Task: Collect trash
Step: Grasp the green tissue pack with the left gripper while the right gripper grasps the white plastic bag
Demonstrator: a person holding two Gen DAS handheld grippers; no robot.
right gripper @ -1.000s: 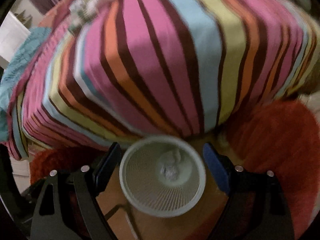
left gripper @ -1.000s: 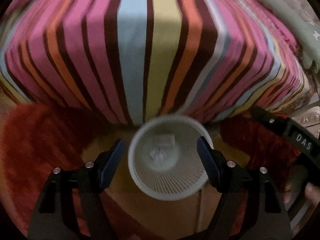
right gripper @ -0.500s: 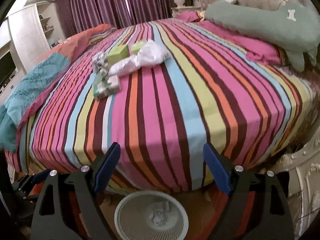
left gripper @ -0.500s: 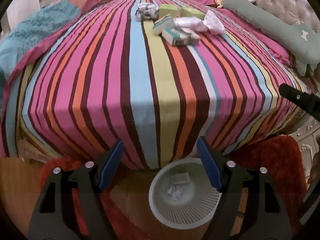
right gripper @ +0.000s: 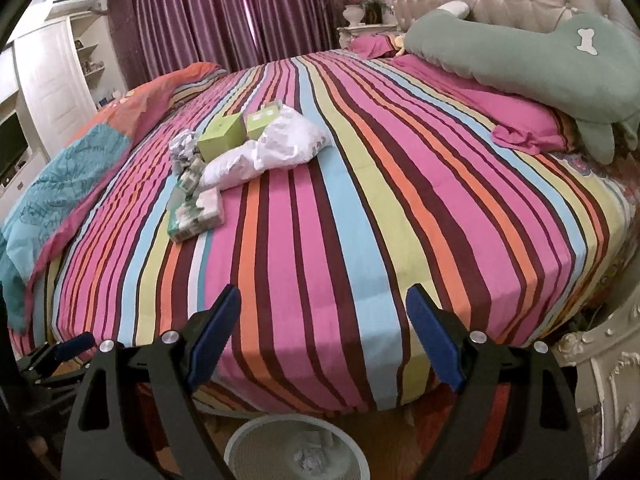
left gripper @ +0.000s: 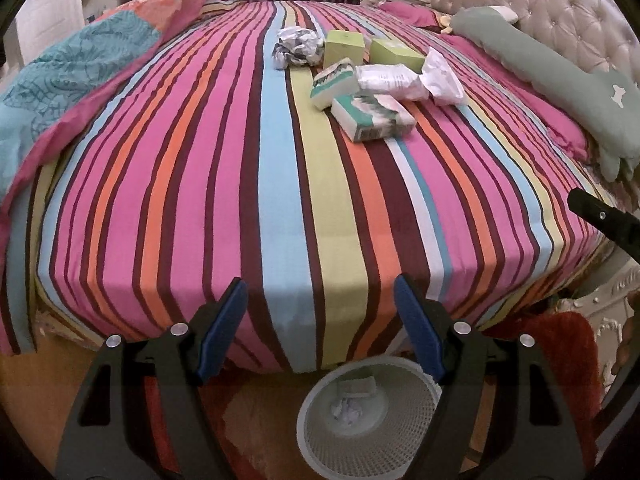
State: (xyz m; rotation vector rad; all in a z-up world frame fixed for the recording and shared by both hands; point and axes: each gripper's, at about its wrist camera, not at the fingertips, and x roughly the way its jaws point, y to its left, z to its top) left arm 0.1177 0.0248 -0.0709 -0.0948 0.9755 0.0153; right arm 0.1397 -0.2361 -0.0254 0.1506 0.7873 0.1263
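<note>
A bedroom with purple curtains and a tufted headboard fills both views, and a bed under a striped sheet (left gripper: 280, 184) takes up most of each frame. A white mesh wastebasket (left gripper: 368, 412) stands on the floor at the foot of the bed, bottom centre, with a crumpled paper and a small box already inside.

The trash cluster (left gripper: 360, 80) lies in the upper centre of the left view and the upper left of the right view (right gripper: 240, 152), well apart from both tools. In it are a teal-and-white tissue pack (left gripper: 372, 116), long axis running lower left to upper right in the left view, two green boxes, a white plastic bag and a crumpled paper ball (left gripper: 298, 46).

The left gripper (left gripper: 320, 324) and right gripper (right gripper: 324, 336) both stand wide open and hold nothing.

The step in hand looks like the reach for the next piece: either tool must travel up the bed and close across the pack's short side.
</note>
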